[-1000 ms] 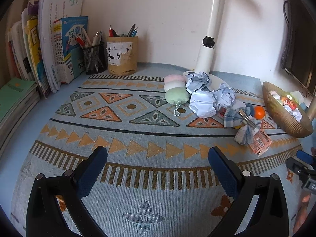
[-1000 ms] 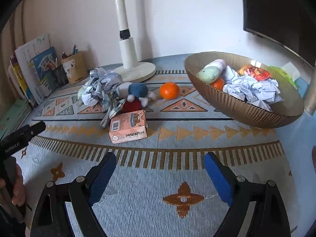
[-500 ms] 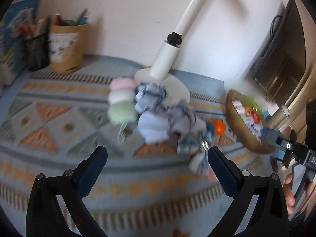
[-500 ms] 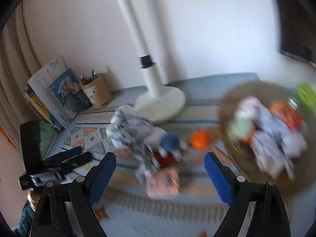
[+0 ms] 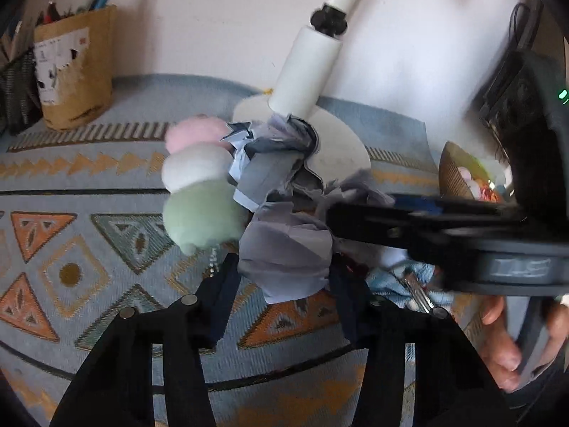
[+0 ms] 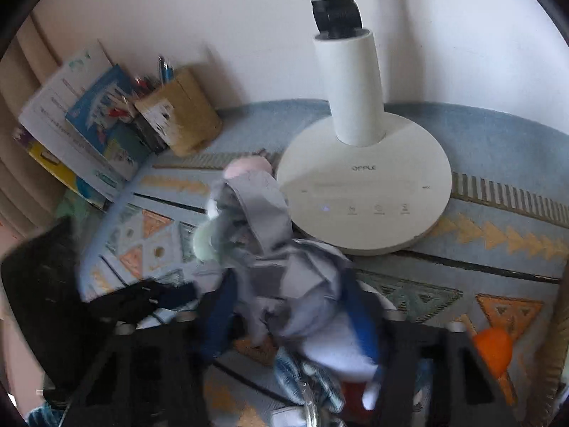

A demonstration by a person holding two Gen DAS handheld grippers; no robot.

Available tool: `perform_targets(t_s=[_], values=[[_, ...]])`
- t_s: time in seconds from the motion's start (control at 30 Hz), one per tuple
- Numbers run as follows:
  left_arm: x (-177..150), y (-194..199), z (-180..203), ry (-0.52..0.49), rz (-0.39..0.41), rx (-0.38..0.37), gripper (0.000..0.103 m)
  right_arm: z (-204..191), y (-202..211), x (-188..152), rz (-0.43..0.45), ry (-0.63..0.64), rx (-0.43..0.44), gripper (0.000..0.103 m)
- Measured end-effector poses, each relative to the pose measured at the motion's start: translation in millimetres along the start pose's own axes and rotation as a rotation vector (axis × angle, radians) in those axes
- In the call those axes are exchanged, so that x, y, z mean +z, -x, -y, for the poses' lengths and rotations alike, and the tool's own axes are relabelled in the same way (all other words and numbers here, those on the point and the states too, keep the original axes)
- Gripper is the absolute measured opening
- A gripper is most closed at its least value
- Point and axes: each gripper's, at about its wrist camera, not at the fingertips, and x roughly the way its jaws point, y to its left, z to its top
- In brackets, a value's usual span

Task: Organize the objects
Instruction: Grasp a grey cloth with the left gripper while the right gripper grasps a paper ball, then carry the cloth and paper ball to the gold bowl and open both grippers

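My left gripper (image 5: pixel 284 295) has its fingers on either side of a crumpled ball of pale paper (image 5: pixel 284 252) on the patterned mat, and looks closed on it. My right gripper (image 6: pixel 288 316) straddles another crumpled paper ball (image 6: pixel 302 284) with its blue pads touching the sides. It also shows in the left wrist view (image 5: pixel 444 227), reaching in from the right. A pink, white and green plush toy (image 5: pixel 199 185) lies just left of the papers. More crumpled paper (image 5: pixel 274 156) lies behind, against the lamp base.
A white lamp base (image 6: pixel 366 185) stands close behind the papers. A brown pen holder (image 5: pixel 71 71) and books (image 6: pixel 81 124) stand at the back left. An orange (image 6: pixel 492 350), a checked cloth (image 6: pixel 306 377) and the brown bowl (image 5: pixel 458 174) lie to the right.
Both grippers have moved forward from the mat's near edge to the paper pile and narrowed from wide open to around the paper balls.
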Motion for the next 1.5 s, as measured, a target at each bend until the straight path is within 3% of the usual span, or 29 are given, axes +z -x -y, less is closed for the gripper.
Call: perform_targets(t_s=[0.1,0.2,0.33,0.57,0.67,0.77,0.8,0.83,0.9,1.0,1.17,1.2,1.23,1.27,1.47,1.5], values=[[-3,8,-5,0.016,0.019,-0.018,0.046,7,14,-2,0.062,-0.036,0.027,0.026],[-10,25,-10,0.041,0.034,-0.053,0.046,9,52,-5,0.157,-0.057,0.052,0.027],[-29,57,-5,0.024,0.067,-0.054,0.046,-7,86,-18,0.183,-0.026,0.038,0.027],[-92,110,-20,-0.015,0.099,0.169,0.046,-50,99,-115,0.066,0.004,0.041,0.027],[-107,117,-31,0.013,0.113,0.187,0.046,-56,86,-151,0.035,0.001,0.007,0.033],[-109,118,-34,0.012,0.141,0.217,0.046,-48,81,-163,0.001,-0.058,0.023,0.043],[-109,120,-32,0.007,0.156,0.215,0.047,-46,86,-168,0.014,-0.070,0.028,0.053],[-111,120,-33,0.004,0.159,0.215,0.047,-46,89,-171,0.025,-0.074,0.028,0.071],[-112,121,-31,0.001,0.155,0.216,0.047,-47,98,-180,0.063,-0.085,0.041,0.089],[-112,122,-29,-0.006,0.162,0.220,0.048,-55,101,-189,0.107,-0.097,0.064,0.096],[-112,123,-28,-0.007,0.166,0.217,0.048,-68,84,-192,0.117,-0.080,-0.047,0.096],[-112,123,-28,-0.007,0.166,0.218,0.048,-69,82,-192,0.125,-0.072,-0.082,0.089],[-112,123,-28,-0.008,0.167,0.222,0.048,-71,78,-191,0.125,-0.061,-0.136,0.063],[-112,123,-27,-0.011,0.168,0.225,0.048,-71,75,-190,0.113,-0.044,-0.161,0.060],[-113,123,-11,-0.069,0.169,0.268,0.047,-54,102,-193,0.175,-0.049,-0.152,0.057],[-111,125,-6,-0.068,0.176,0.249,0.047,-47,114,-193,0.195,-0.065,-0.142,0.057]])
